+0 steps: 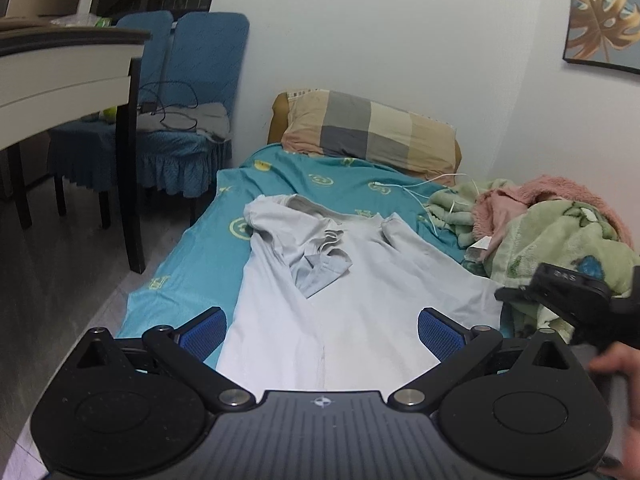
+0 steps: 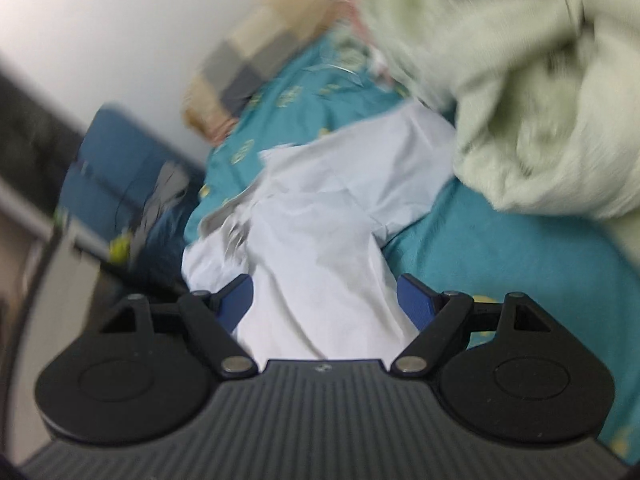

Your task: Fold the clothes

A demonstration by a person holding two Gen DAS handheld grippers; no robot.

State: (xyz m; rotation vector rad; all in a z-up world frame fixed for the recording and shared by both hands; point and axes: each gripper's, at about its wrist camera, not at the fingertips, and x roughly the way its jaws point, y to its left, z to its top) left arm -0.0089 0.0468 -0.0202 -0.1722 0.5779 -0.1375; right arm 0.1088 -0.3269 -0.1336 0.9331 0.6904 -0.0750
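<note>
Lying spread along the bed, the pale grey-white cotton shirt point(image 1: 360, 280) rests flat on the teal bedsheet printed with yellow-green emblems point(image 1: 224, 220), its collar end toward the checked beige-and-grey pillow point(image 1: 372, 132) at the head and one sleeve folded inward across its chest. The left claw point(image 1: 322, 332) hangs over the near hem with its blue-padded jaws spread as wide as they go; cloth shows in the gap below, yet neither pad presses on it and nothing is held. The right claw point(image 2: 326, 300) also stands wide apart above the same shirt, gripping nothing; its view is smeared by blur, so whether the pads brush the fabric I cannot tell. From the left view, the right claw's black body shows at the right edge, with part of a hand point(image 1: 624, 384) below it. A crumpled green-and-pink fleece blanket point(image 1: 552, 224) is heaped beside the shirt on the wall side, with a thin white cable point(image 1: 424, 188) trailing near it. Two blue fabric-covered chairs point(image 1: 192, 80) stand beyond the bed beside a white, dark-legged surface point(image 1: 68, 68).
</note>
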